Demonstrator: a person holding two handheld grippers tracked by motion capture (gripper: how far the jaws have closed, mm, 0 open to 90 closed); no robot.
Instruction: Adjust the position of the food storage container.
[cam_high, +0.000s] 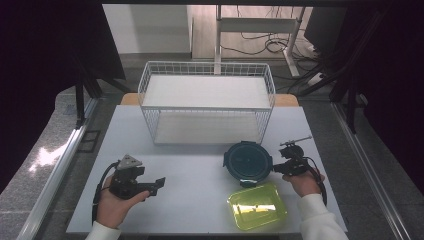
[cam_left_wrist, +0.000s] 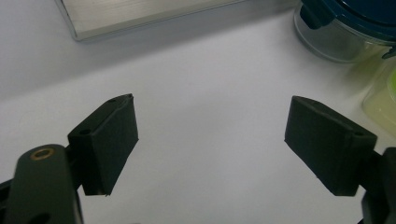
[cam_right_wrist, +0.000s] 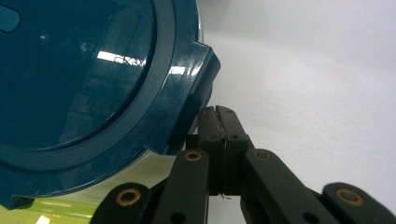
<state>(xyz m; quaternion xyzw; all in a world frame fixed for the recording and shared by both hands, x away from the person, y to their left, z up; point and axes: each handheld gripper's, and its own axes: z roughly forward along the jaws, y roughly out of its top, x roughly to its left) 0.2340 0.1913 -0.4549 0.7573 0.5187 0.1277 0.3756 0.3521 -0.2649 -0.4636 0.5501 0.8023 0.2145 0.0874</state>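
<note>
Round clear container with dark blue clip-lock lid (cam_high: 247, 162) sits upright on the white desk (cam_high: 190, 175), right of centre, in front of the white wire basket (cam_high: 206, 100). A yellow-green rectangular container (cam_high: 257, 206) lies just beside it on the near side; whether the two touch I cannot tell.

Right tongs (cam_high: 278, 168) are clenched, pads pressed flat together with nothing between them. In the right gripper view the closed tip (cam_right_wrist: 219, 122) sits right against a lid clasp tab (cam_right_wrist: 198, 88) at the rim, tucked under or beside its lower edge; actual contact looks likely but is not certain.

Left tongs (cam_high: 159, 184) are released, jaws standing wide over bare desk, well apart from the container, pointing roughly toward it. In the left gripper view the container's glass wall (cam_left_wrist: 334, 44) is at the upper right corner.

Step in hand, as I judge it: working a clasp on the lid with the closed right tip, either prying it up or pressing it home. The next move would call for a short lever or push at that tab, and likely the left tongs coming in to steady the body, since a round container may slide or spin.

Orientation: lid faces straight up, axis vertical. Being round, it has no long axis across the desk; the clasp tabs mark its rim, one facing the right tongs.
</note>
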